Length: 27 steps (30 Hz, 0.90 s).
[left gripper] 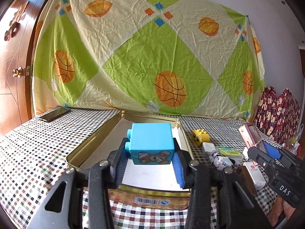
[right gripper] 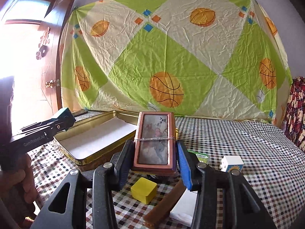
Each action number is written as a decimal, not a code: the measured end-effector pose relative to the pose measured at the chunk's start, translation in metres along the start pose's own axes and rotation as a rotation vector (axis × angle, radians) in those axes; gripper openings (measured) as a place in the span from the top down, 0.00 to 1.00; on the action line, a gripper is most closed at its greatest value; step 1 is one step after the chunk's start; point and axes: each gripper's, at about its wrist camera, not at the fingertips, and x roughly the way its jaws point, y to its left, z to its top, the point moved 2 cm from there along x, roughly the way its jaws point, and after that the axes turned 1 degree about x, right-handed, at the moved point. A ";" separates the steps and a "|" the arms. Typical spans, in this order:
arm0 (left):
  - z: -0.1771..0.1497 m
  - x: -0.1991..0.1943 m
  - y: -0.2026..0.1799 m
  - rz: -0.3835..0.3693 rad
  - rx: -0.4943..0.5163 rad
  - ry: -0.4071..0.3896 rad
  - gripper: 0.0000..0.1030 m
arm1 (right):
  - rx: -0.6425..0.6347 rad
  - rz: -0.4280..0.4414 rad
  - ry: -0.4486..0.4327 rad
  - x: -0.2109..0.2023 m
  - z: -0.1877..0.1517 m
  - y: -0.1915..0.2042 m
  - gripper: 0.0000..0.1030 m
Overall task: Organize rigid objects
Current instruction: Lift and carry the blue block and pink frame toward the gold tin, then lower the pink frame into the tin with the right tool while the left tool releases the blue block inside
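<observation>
Sitting on the table [left gripper: 28, 152], toward its left edge: the tin [left gripper: 91, 143], lying open. Lying at the far left corner: a phone [left gripper: 55, 114]. Clustering right of the tin, from far to near: a round toy block [left gripper: 200, 136], a charger [left gripper: 208, 147], small boxes [left gripper: 228, 151]. Hanging behind the table's far edge: a sheet [left gripper: 143, 53].

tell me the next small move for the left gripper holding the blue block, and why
Probably lower and open. The left gripper holds the blue block above the open gold tin, whose white floor beneath looks bare, so setting it down there seems the natural step.
</observation>
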 end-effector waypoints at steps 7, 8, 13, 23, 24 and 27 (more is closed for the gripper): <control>-0.001 0.001 0.009 0.013 -0.008 0.018 0.59 | -0.033 0.039 0.004 0.006 0.001 0.025 0.54; -0.001 0.002 0.010 0.015 -0.009 0.021 0.59 | -0.035 0.044 0.005 0.007 0.002 0.027 0.54; -0.001 0.002 0.014 0.029 -0.013 0.027 0.59 | -0.033 0.066 0.015 0.011 0.003 0.035 0.54; -0.001 0.004 0.027 0.058 -0.027 0.051 0.59 | -0.030 0.101 0.022 0.017 0.006 0.050 0.54; -0.001 0.005 0.028 0.060 -0.029 0.054 0.59 | -0.028 0.104 0.025 0.018 0.006 0.051 0.54; -0.002 0.006 0.033 0.064 -0.033 0.063 0.59 | -0.024 0.113 0.030 0.020 0.007 0.054 0.54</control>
